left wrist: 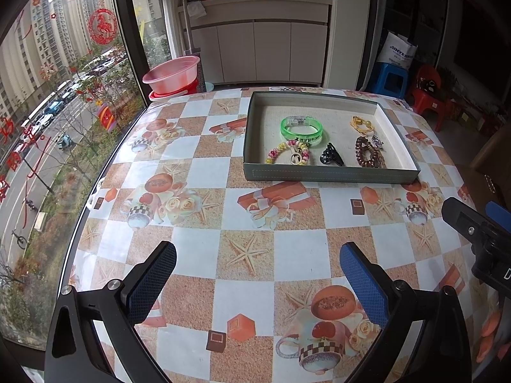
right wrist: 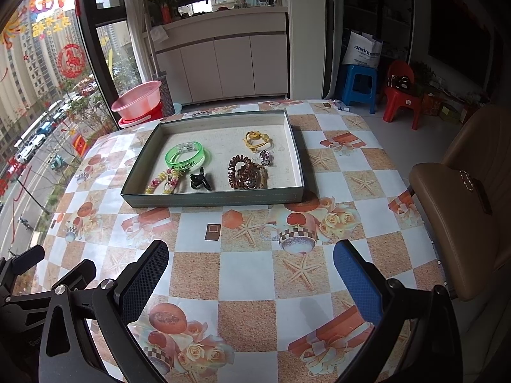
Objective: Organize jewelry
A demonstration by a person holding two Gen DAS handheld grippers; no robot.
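Tablecloth (right wrist: 246, 274) with starfish checks lies bare under my jaws. Shallow tray (right wrist: 204, 199) sits well ahead of both grippers, holding green bangle (right wrist: 188, 156), brown coil hair tie (right wrist: 246, 172), black claw clip (right wrist: 200, 182). Left gripper (left wrist: 255, 281) and right gripper (right wrist: 250, 277) gape wide, holding nothing.

One tray (right wrist: 210, 198) — one green bangle (right wrist: 188, 156), one black claw clip (right wrist: 200, 182), two open grippers.

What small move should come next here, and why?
Probably bring the right hand-held gripper forward toward the tray. Both it and the left hand-held gripper hang open and empty above the table, and all the jewelry, like the green bangle, lies in that tray.
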